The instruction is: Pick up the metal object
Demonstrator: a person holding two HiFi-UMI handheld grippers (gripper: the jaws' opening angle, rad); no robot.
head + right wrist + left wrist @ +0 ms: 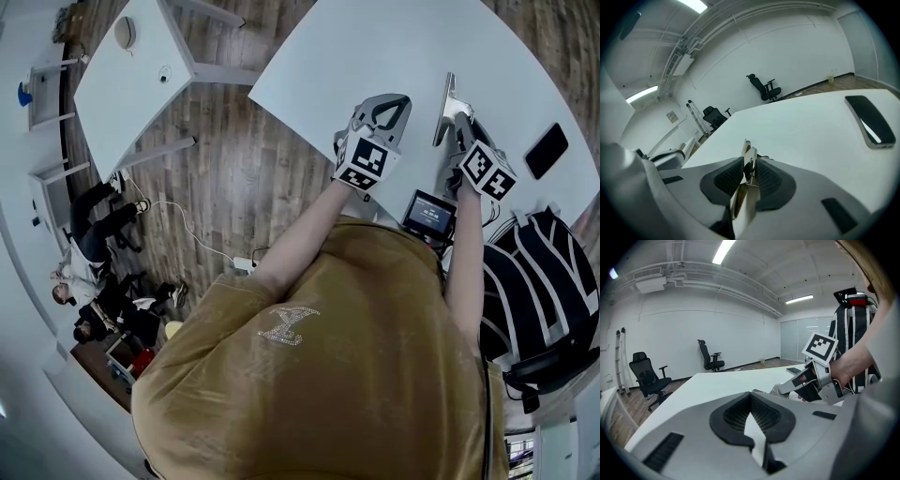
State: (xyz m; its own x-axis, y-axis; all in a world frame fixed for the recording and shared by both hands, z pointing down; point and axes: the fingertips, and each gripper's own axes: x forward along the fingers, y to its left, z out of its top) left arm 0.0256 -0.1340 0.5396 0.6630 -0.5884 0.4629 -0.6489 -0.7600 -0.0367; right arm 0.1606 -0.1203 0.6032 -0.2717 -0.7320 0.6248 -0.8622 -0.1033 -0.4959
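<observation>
On the right hand-held gripper (749, 161), jaws closed tight on the metal object (745, 192): a thin, flat, shiny piece set on edge between the two ribbed pads (723, 180), with its far end reaching a little past the tips. In the head view, the same metal object seen as a narrow grey strip pointing away from the person over the white bench (375, 47); contact with the bench surface not possible to judge. On the left hand-held gripper (751, 397), jaw tips brought together with nothing between them, only a small wedge of white bench visible through the gap behind the tips. Both held over the near edge of the bench, the left just beside the right and not touching it. Black phone (871, 122) lying flat on the bench, to the right of the metal object and well apart from it. Beyond the bench, a black office chair (710, 359) near a white wall.
</observation>
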